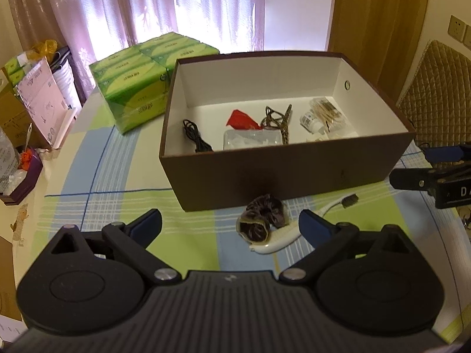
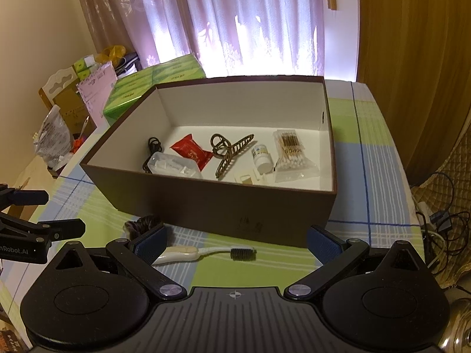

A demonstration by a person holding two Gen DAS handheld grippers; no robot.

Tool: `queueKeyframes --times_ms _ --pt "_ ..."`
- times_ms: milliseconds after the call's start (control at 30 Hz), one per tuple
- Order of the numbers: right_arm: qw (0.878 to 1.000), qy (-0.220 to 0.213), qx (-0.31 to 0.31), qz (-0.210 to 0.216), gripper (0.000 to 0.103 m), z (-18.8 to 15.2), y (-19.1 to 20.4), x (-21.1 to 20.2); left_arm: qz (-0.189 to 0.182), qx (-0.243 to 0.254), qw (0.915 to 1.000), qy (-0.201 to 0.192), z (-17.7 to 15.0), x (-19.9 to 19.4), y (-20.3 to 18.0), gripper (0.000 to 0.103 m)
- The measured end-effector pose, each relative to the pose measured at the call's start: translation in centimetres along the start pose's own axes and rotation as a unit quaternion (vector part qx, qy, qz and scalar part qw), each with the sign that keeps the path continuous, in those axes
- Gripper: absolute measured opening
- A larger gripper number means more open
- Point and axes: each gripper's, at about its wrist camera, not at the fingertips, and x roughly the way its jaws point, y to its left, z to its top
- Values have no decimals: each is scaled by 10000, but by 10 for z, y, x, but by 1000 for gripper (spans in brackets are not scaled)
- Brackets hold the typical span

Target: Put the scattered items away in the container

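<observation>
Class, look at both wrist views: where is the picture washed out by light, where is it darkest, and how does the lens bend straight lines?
Left wrist view: the curtain is blown out white by backlight, and the box has a near wall in deep shadow. Right wrist view: the same glare behind the curtain; the tablecloth stripes curve toward the frame edges, and the corners go black.

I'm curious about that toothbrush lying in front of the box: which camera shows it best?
The right wrist view: the toothbrush lies almost whole before the brown box, dark bristles and pale handle clear, only the handle's end hidden. In the left wrist view a dark scrunchie and that gripper's finger cover much of it.
</observation>
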Motion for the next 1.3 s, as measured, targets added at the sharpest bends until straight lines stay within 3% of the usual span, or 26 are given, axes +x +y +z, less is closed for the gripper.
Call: queueKeyframes --times_ms 333,667,867,933,1133,1300 --pt "9999 65 34 128 103 -18 -5 4 -264 -11 9996 113 -11 7 6 90" --pt "9996 25 -89 269 103 -29 -4 9 -513 71 9985 172 -19 16 9 71" --pt "9988 -80 -313 379 103 -35 -4 13 -595 186 9979 194 -22 23 9 67" --pt "9986 -68 -375 360 103 -37 -4 16 -623 206 9976 222 -23 27 9 66" --pt "9989 -46 -376 283 103 -40 -9 24 -738 208 9964 349 -26 44 9 49" --pt "9992 14 -357 203 103 -40 -17 32 -857 165 9952 433 -27 58 8 48"
